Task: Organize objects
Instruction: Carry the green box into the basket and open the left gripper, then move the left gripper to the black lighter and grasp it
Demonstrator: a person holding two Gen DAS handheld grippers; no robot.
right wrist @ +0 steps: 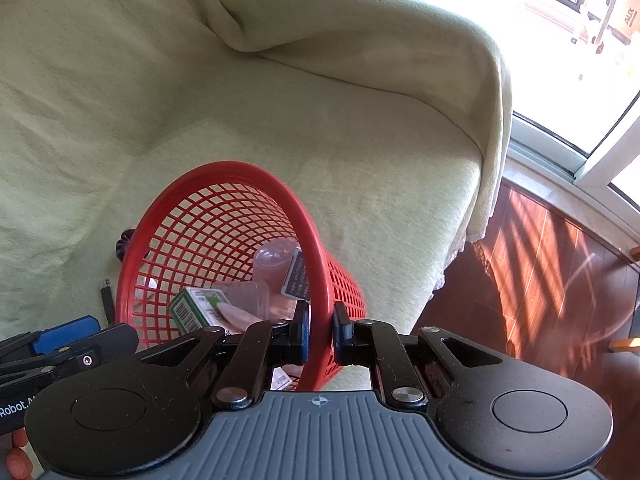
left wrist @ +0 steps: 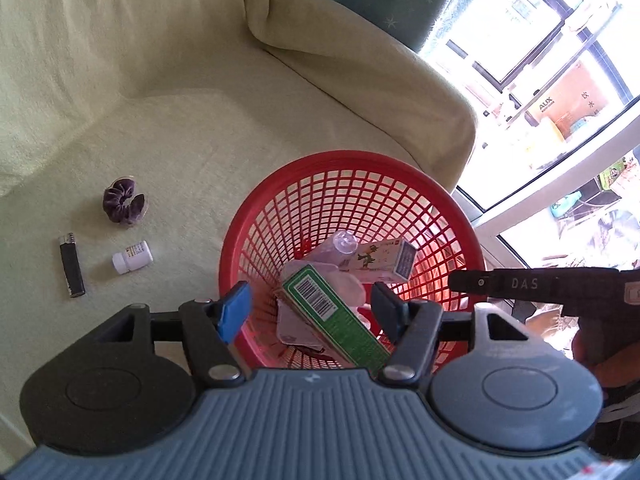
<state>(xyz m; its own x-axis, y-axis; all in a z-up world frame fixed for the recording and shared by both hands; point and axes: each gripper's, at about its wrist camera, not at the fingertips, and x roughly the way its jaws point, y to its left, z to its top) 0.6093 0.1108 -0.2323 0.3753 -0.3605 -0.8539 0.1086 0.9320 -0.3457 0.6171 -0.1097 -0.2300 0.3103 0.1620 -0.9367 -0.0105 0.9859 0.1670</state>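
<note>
**Basket held by right gripper, left gripper open above it**

Left wrist view: left gripper [left wrist: 310,310] hangs over the red basket [left wrist: 280,196], jaws wide apart, nothing between them. Basket sits on a pale green blanket [left wrist: 180,120] covering a sofa. Inside it: green box [left wrist: 332,312] w/ barcode, white box [left wrist: 384,260] w/ cartoon print, clear bottle [left wrist: 342,244], some pale packets underneath. Outside, to the left on the blanket: purple scrunchie [left wrist: 123,203], white pill bottle [left wrist: 132,257], black lighter [left wrist: 72,270], all apart from each other and from the basket. Right gripper [left wrist: 532,286] comes in from the right edge at the basket's rim.

Right wrist view: right gripper [right wrist: 321,330] has its jaws clamped on the basket rim [right wrist: 320,264], one pad inside, one outside. Basket looks tilted toward the camera; green box [right wrist: 188,310] and clear bottle [right wrist: 274,264] visible in it. Left gripper's blue pad [right wrist: 66,334] shows at lower left. Wood floor [right wrist: 540,280] on the right.
</note>
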